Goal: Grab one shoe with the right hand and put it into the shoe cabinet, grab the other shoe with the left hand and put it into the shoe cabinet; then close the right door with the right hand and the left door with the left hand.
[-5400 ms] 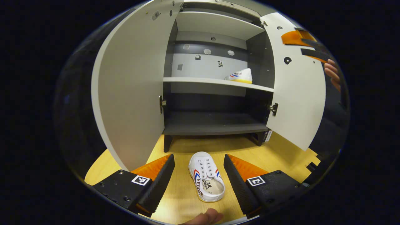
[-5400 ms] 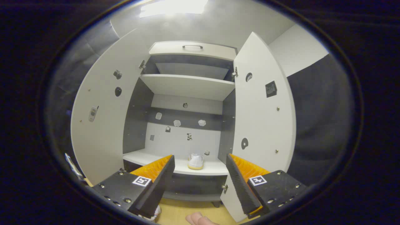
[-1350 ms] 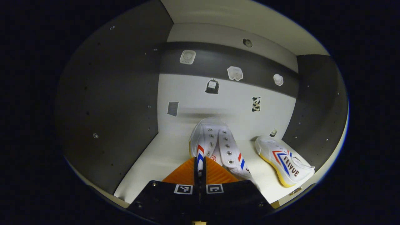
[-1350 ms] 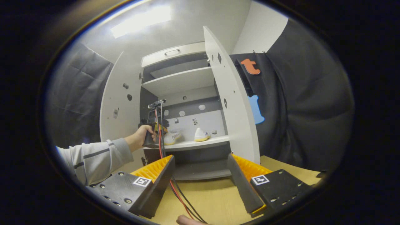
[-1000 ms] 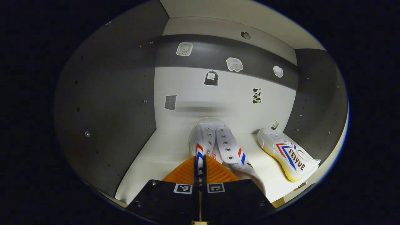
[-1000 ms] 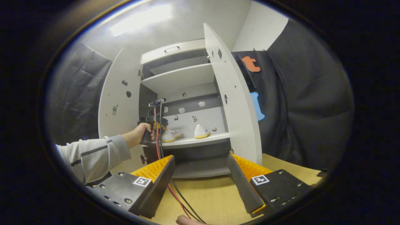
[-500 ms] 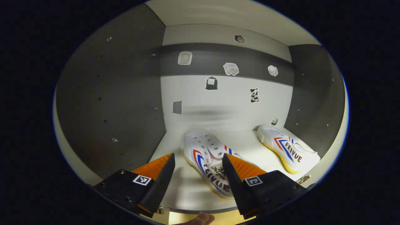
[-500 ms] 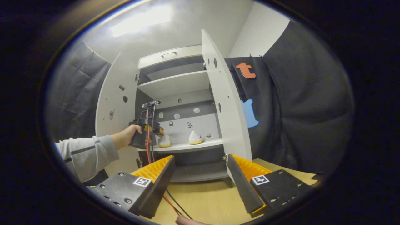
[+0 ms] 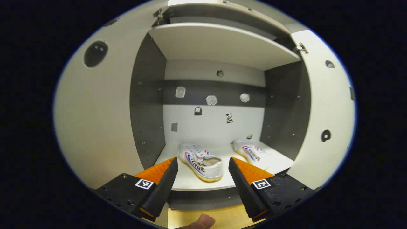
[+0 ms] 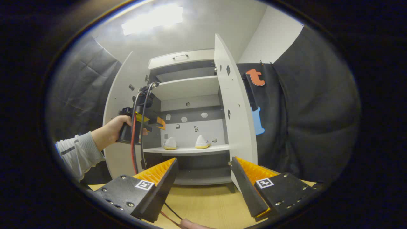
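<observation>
Two white shoes with red and blue stripes and yellow soles stand on the cabinet's middle shelf [image 9: 190,183]. The left shoe [image 9: 200,161] [image 10: 170,143] lies near the shelf's front, the right shoe [image 9: 251,153] [image 10: 202,142] farther right. My left gripper [image 9: 201,181] is open, drawn back in front of the shelf, holding nothing. It also appears in the right gripper view as the left gripper [image 10: 144,119], held by a hand by the left door. My right gripper [image 10: 203,184] is open and empty above the wooden floor. Both doors, the left door [image 9: 95,121] and the right door [image 10: 237,117], stand open.
An upper shelf [image 10: 187,87] and a top drawer with a handle [image 10: 180,57] sit above. A dark lower shelf [image 10: 203,176] lies below. Red and black cables [image 10: 137,127] hang from the left gripper. The wooden floor [image 10: 203,203] lies before the cabinet.
My left gripper carried its shoe onto the middle shelf, let go of it, opened, and has drawn back out of the cabinet. The right gripper stayed open, shifting slightly.
</observation>
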`<state>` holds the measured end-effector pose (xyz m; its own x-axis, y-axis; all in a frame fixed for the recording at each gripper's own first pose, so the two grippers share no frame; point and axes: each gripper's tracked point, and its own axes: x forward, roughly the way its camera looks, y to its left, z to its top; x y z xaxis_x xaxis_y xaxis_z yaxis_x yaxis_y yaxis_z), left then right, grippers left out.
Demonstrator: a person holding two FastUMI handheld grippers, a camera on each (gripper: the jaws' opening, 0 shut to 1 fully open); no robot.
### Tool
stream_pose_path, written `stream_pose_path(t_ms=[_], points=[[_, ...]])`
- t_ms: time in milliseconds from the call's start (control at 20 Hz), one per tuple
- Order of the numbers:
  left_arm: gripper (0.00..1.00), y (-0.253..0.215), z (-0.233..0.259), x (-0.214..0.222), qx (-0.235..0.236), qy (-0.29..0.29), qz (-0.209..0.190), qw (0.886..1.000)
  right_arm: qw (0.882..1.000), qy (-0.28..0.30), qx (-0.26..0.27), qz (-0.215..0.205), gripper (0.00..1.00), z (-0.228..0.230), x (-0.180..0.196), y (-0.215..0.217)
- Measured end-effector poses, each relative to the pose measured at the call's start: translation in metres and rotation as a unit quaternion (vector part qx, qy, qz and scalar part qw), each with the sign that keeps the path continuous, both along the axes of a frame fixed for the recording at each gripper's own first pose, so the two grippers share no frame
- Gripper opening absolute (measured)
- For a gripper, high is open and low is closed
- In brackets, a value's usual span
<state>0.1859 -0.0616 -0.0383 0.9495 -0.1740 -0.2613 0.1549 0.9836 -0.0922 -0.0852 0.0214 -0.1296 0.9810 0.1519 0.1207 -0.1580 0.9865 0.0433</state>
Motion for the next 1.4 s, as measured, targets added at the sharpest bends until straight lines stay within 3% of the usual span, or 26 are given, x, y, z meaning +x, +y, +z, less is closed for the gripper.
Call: stream_pose_path(t_ms=[100, 250, 350, 650, 1000, 1200, 1400], points=[[0.99, 0.007, 0.010, -0.034, 0.000, -0.018, 0.001, 1.000, 1.000, -0.008, 0.002, -0.012, 1.00, 0.003, -0.001, -0.007], [0.98, 0.015, 0.022, -0.078, 0.021, -0.050, 0.003, 0.999, 0.999, 0.002, 0.031, 0.016, 1.00, 0.006, -0.011, 0.002], [0.98, 0.018, 0.022, -0.108, 0.031, -0.062, 0.003, 0.998, 0.999, 0.005, 0.039, 0.011, 0.97, 0.008, -0.010, -0.004], [0.98, 0.028, -0.013, -0.177, 0.018, -0.045, 0.020, 0.999, 1.000, -0.010, 0.007, -0.013, 1.00, 0.015, -0.009, -0.019], [0.99, 0.021, -0.066, -0.213, 0.002, -0.039, 0.001, 0.999, 0.999, -0.003, -0.026, -0.038, 1.00, 0.021, -0.003, -0.055], [0.98, 0.014, -0.088, -0.227, -0.019, -0.030, -0.011, 0.999, 0.995, 0.005, -0.077, -0.062, 1.00, 0.032, 0.007, -0.086], [0.98, 0.026, -0.090, -0.231, -0.005, -0.045, 0.003, 0.999, 0.988, 0.007, -0.128, -0.092, 1.00, 0.061, 0.027, -0.121]])
